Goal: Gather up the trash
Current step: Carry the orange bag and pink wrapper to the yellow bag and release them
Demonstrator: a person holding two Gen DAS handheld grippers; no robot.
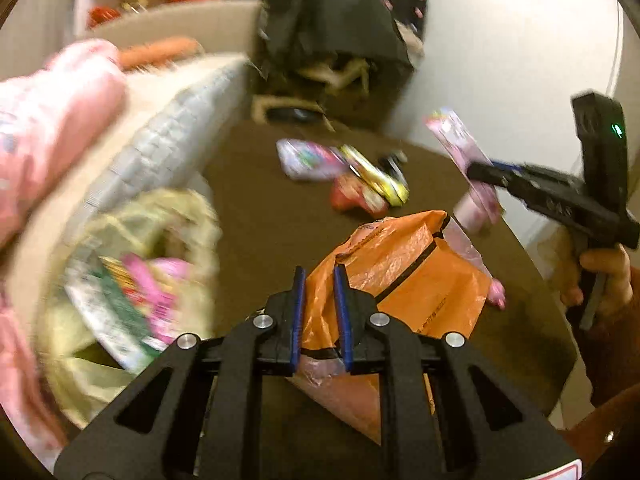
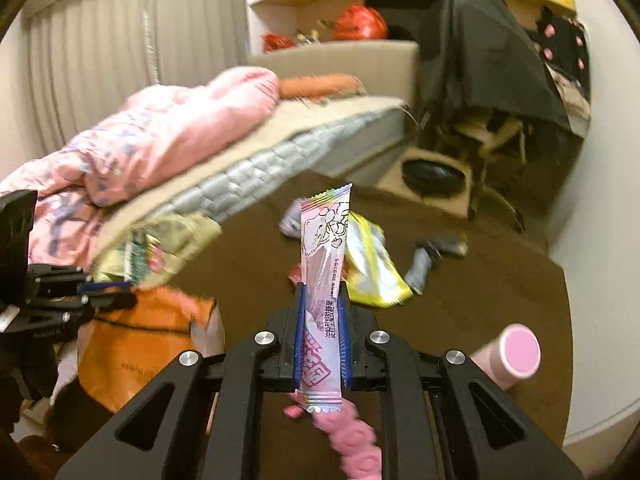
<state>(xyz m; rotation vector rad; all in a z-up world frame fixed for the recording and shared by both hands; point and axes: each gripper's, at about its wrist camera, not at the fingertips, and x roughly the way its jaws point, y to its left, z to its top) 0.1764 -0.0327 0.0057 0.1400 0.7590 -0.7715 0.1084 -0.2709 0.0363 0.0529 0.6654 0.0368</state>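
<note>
The left gripper (image 1: 320, 276) is clamped on the rim of the orange bag (image 1: 404, 280), and the right gripper (image 2: 323, 300) is pinching a pink wrapper (image 2: 326, 248) upright, off the brown floor (image 2: 248, 256). More wrappers (image 1: 360, 176) lie past the bag, too blurry to read. The bag's bottom is cut off behind the left gripper, and the stuff left of the bag is just smear.

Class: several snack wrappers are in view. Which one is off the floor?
The pink-and-white stick wrapper, clamped upright in the right tongs; the yellow wrapper lies on the carpet.
</note>
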